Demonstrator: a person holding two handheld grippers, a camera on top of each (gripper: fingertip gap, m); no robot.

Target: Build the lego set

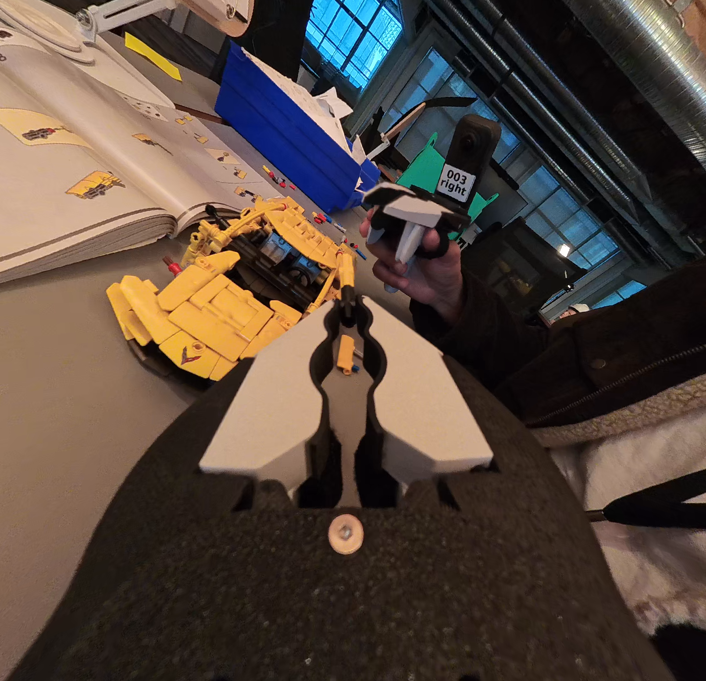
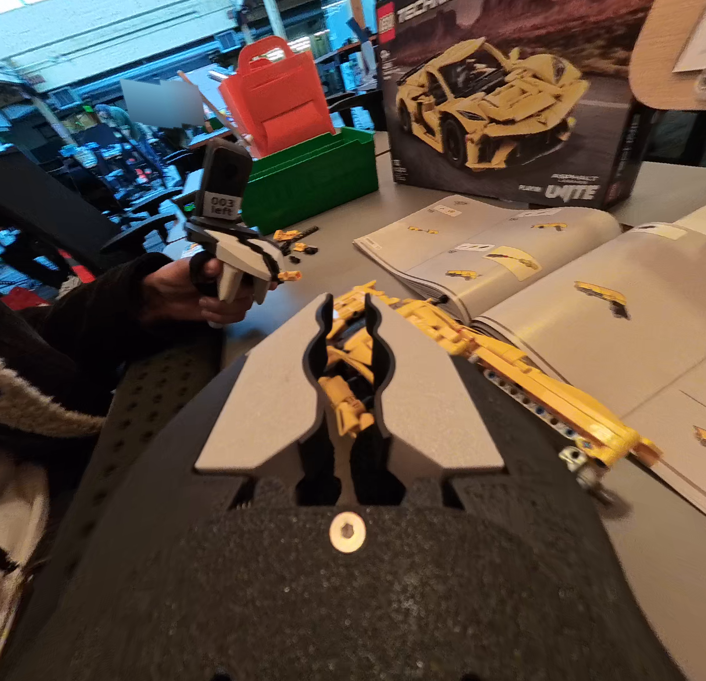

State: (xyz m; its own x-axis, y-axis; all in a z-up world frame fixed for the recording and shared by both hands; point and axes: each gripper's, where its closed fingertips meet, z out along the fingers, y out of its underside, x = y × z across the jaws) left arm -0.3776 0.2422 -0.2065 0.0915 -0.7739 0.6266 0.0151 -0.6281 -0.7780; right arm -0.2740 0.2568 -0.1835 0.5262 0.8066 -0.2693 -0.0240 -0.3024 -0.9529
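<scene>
- My left gripper [image 2: 280,276] is clamped on a small yellow lego connector piece [image 2: 289,276];
- My right gripper [image 2: 347,307], fingers slightly apart, holds nothing, above the half-built yellow lego car [image 1: 229,299] on the grey table [image 1: 57,357];
- Next, I judge: seat the piece on the car.

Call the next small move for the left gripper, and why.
Probably ease the left gripper toward the yellow car. Its fingers are shut on a small yellow piece, held clear of the car. The right gripper looks open and empty, pointed at the car, so it could steady it.
</scene>
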